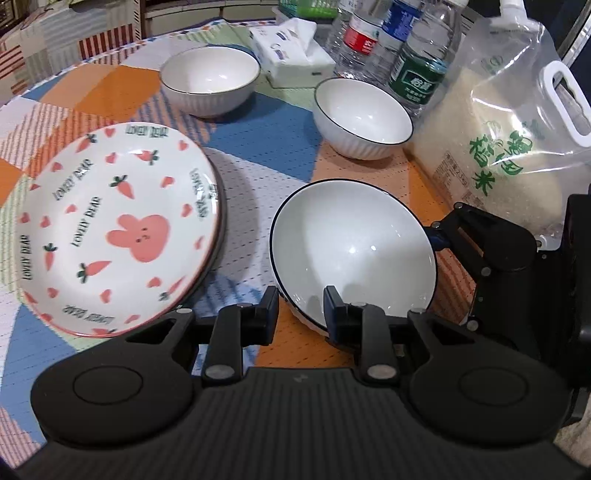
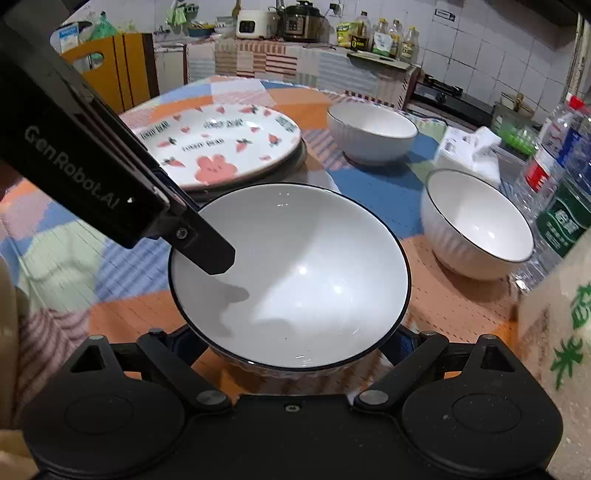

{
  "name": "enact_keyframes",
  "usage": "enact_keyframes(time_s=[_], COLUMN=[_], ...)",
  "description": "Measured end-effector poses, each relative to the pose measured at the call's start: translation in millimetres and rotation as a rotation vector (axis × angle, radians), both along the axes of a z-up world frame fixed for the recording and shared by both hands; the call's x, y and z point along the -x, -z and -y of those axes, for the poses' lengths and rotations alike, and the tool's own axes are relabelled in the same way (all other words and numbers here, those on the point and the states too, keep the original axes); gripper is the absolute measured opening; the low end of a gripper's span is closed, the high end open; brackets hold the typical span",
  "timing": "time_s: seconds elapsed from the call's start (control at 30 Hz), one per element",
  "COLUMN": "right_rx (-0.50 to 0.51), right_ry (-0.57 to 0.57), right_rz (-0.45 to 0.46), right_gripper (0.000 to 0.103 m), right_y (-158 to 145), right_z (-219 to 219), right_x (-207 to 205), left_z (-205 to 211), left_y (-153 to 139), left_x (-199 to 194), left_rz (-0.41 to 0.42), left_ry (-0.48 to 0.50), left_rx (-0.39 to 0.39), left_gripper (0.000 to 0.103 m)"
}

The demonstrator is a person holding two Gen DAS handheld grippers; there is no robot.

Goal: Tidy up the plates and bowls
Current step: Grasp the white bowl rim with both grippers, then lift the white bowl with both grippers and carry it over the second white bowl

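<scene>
A white bowl with a dark rim [image 1: 351, 254] [image 2: 291, 273] is tilted just above the table. My left gripper [image 1: 301, 310] straddles its near rim, one finger inside, one outside, apparently clamped on it. My right gripper [image 2: 295, 343] has its fingers spread wide around the bowl's underside; its fingertips are hidden under the bowl. The right gripper also shows in the left wrist view [image 1: 480, 240] at the bowl's right edge. Two more white bowls [image 1: 210, 81] [image 1: 364, 118] stand farther back. A rabbit-and-carrot plate [image 1: 110, 225] [image 2: 221, 144] lies on a dark plate at the left.
A patchwork tablecloth [image 1: 258, 122] covers the table. A bag of rice [image 1: 517, 147], several water bottles [image 1: 391, 40] and a tissue box [image 1: 291, 51] crowd the back right. A kitchen counter with appliances [image 2: 295, 22] lies behind the table.
</scene>
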State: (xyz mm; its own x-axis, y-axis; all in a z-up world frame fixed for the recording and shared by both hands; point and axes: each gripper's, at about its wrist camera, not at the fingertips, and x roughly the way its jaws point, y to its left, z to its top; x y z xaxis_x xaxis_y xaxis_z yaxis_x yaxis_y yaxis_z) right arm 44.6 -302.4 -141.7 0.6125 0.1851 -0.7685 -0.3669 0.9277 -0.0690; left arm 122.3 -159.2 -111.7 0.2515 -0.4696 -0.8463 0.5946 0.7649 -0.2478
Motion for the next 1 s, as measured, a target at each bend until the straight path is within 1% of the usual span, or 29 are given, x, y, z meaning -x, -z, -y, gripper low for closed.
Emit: enact_keyframes(time_s=[0.1,0.2,0.4,0.5,0.53,0.6,0.67,0.7,0.8,0.93,1.0], right_rx=[-0.024,-0.018,0.038,0.082,0.091,0.096,0.134,0.156,0.209,0.178,0.158], right_ry=[0.003,0.005,-0.02,-0.04,-0.041,-0.036,-0.039,-0.04,-0.049,-0.07,-0.049], right_rz=[0.0,0.002,-0.004,0.014,0.009,-0.015,-0.032,-0.045,-0.075,-0.048,-0.005], right_gripper=[0.096,0.096,0.096,0.096,0.096,0.096,0.096,0.096,0.096,0.096,0.096], right_y=[-1.3,2.2,10.3,15.0,16.0,16.8,12.4,10.9,-0.8,-28.4,-43.9], right_z=[-5.4,-12.1,-20.1,-23.7,-24.1,-22.7,-23.6,-24.2,-22.8,-11.8,-5.0], right_x=[-3.6,-5.9,-3.5,-0.1,-0.4,-2.5,-2.4,-2.5,3.9,19.9,26.1], left_z=[-8.7,-13.8,-16.8,-14.1,-13.2,-11.3,-11.8,-12.6,-16.4,-20.4,-21.6], left_y=[0.1,5.8,20.0,21.1,21.1,21.0,20.7,19.7,12.9,-3.5,-13.7], left_x=[-4.5,-9.5,-8.9,-6.6,-5.4,-3.7,-3.9,-4.2,-5.2,-11.1,-15.2], left_rz=[-0.006,-0.021,-0.053,-0.055,-0.079,-0.076,-0.104,-0.084,-0.091,-0.093,-0.09], left_ry=[-0.015,-0.022,-0.015,-0.004,0.002,0.009,0.005,-0.013,-0.012,-0.021,-0.023], left_rx=[0.007,0.011,0.016,0.012,0.004,-0.003,0.003,0.0,0.011,0.046,0.073], left_gripper=[0.025,0.025,0.025,0.025,0.025,0.025,0.025,0.025,0.027,0.029,0.029])
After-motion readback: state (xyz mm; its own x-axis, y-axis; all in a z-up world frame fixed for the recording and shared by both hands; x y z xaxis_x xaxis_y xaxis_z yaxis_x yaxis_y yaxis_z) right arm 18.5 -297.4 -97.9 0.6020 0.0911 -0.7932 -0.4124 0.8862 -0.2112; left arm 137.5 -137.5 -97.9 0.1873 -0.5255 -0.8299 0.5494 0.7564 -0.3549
